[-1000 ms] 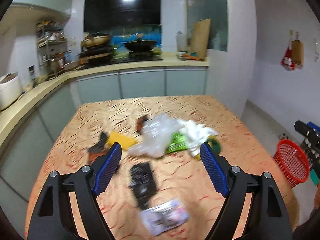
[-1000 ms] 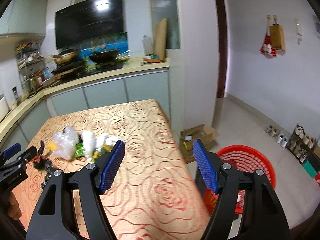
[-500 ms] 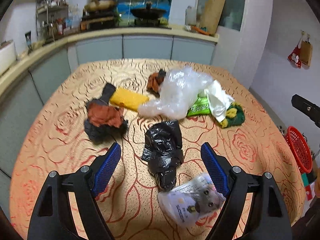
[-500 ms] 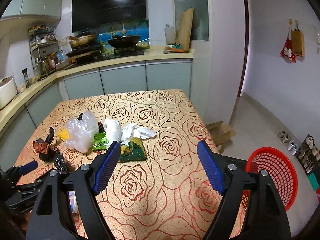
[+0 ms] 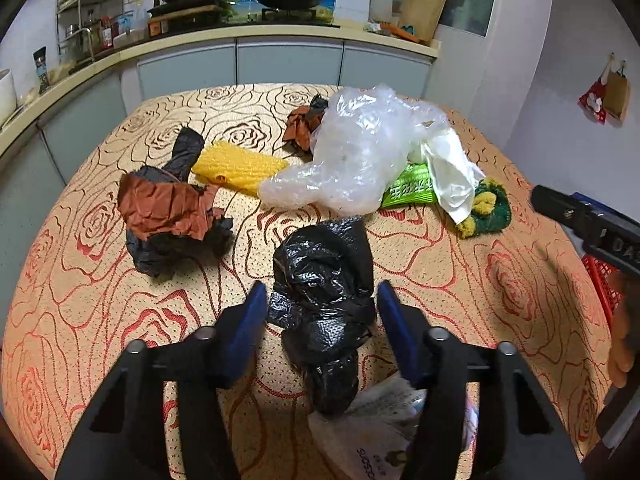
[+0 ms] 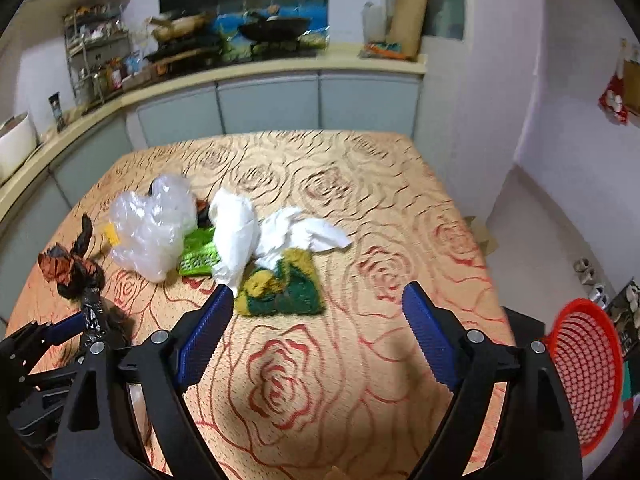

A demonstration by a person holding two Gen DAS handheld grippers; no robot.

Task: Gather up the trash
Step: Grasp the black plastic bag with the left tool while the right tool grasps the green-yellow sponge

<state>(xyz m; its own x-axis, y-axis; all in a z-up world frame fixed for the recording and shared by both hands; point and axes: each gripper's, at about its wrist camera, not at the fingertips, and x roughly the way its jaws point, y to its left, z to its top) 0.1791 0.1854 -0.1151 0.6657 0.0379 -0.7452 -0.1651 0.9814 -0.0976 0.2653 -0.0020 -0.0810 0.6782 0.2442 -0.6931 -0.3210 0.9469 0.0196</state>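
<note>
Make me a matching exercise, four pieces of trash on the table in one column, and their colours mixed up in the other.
Things:
1. crumpled bag between the left gripper's fingers
2. scrubbing sponge
3. bubble wrap piece
4. snack wrapper

Colours:
A. bright green
B. black
C. yellow
D. dark green and yellow

Pairs: 1-B, 2-D, 3-C, 4-A

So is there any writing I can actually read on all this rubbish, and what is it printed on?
"SUOSO...", cut off: on the white packet at the table's near edge.
"DAS", cut off: on the right gripper body, seen from the left wrist.
Green wrapper: white characters, too blurred to read.
Counter jars: labels too small.
</note>
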